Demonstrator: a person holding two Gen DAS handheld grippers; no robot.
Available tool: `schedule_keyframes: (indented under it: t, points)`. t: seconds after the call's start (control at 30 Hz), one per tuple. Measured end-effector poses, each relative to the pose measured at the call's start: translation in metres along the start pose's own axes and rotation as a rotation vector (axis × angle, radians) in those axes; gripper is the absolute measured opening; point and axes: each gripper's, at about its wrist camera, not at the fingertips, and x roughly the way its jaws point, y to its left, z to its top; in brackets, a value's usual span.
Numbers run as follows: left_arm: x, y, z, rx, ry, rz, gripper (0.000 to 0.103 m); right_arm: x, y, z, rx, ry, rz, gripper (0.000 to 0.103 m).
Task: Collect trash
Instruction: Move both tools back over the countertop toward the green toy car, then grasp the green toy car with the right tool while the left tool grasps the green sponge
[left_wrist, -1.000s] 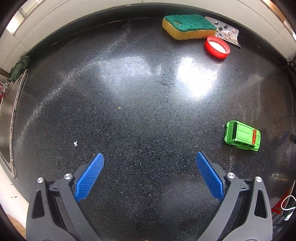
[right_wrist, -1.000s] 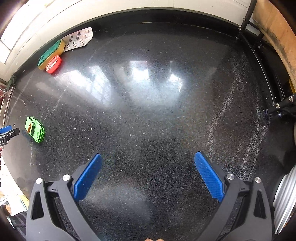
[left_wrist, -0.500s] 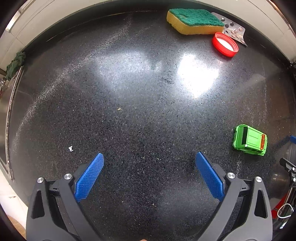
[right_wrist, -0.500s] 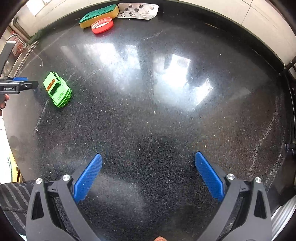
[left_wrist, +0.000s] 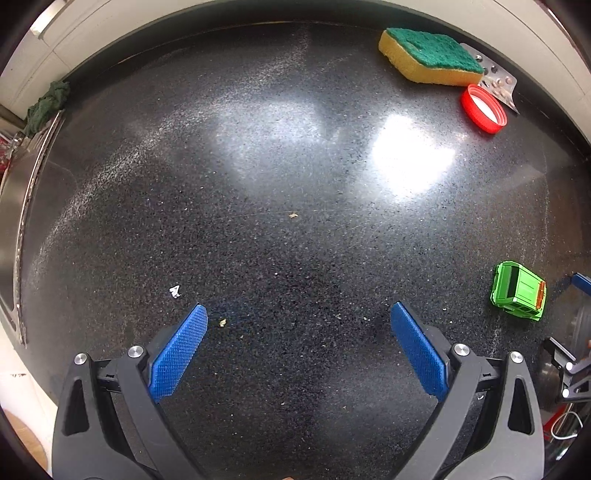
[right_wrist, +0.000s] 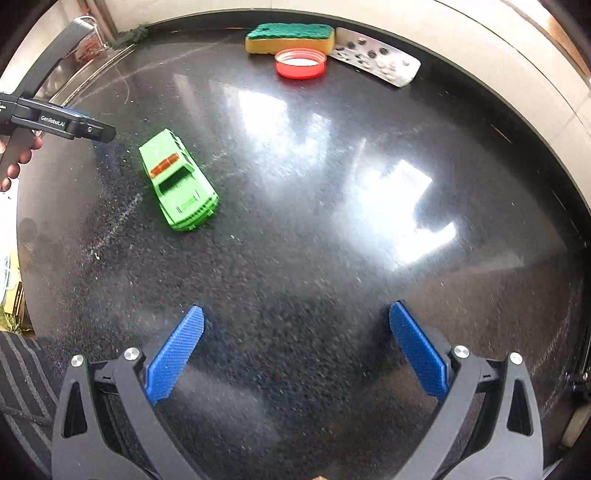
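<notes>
A red bottle cap (left_wrist: 483, 113) (right_wrist: 300, 63) lies open side up at the back of the black countertop (left_wrist: 280, 177), beside a silver blister pack (left_wrist: 495, 81) (right_wrist: 376, 61). A green-topped yellow sponge (left_wrist: 430, 57) (right_wrist: 290, 37) rests against them. A green toy car (left_wrist: 519, 295) (right_wrist: 177, 181) stands on the counter. Small crumbs (left_wrist: 293, 215) and a white scrap (left_wrist: 174, 291) lie near my left gripper (left_wrist: 299, 314), which is open and empty. My right gripper (right_wrist: 295, 315) is open too, with bare counter between its fingers.
A steel sink rim (left_wrist: 14, 221) runs along the left, with a dark green cloth (left_wrist: 46, 107) at its back corner. In the right wrist view a hand (right_wrist: 14, 162) holds the other gripper's body (right_wrist: 55, 122) at the left edge. A pale wall (right_wrist: 517, 74) backs the counter.
The right wrist view has swung left and closer, so the toy car and cap loom larger. The left gripper has drifted left and forward. Both grippers stay open.
</notes>
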Motion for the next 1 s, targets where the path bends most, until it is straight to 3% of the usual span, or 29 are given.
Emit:
schedule_keyframes:
  t: [0.23,0.47,0.5,0.53,0.57,0.6,0.67,0.73,1.0]
  points:
    - [-0.002,0.046,-0.008,-0.087,-0.002,0.022,0.096,0.019,0.035,0.053,-0.135,0.031,0.041,0.098]
    - [-0.004,0.084,-0.019,-0.171,-0.016,0.022,0.096,0.029,0.066,0.083,-0.258,0.038,0.082,0.098]
    - [-0.005,0.087,-0.020,-0.178,-0.019,0.021,0.096,0.030,0.068,0.085,-0.261,0.040,0.084,0.094]
    - [-0.005,0.091,-0.018,-0.183,-0.022,0.018,0.096,0.029,0.069,0.090,-0.263,0.032,0.086,0.078]
    - [-0.005,0.091,-0.014,-0.183,-0.026,0.012,0.096,0.024,0.067,0.095,-0.251,0.005,0.089,0.062]
    - [-0.007,0.089,-0.009,-0.176,-0.031,0.005,0.096,0.021,0.068,0.101,-0.234,-0.002,0.086,0.034]
    - [-0.001,0.074,0.018,-0.153,-0.040,-0.009,0.096,0.021,0.057,0.107,-0.169,0.009,0.099,0.033]
    - [0.000,0.067,0.039,-0.132,-0.048,-0.027,0.096,0.021,0.041,0.108,-0.115,0.001,0.049,0.033]
    - [0.008,0.017,0.125,0.011,-0.072,-0.063,0.096,0.004,-0.086,0.075,0.272,0.011,-0.077,0.033]
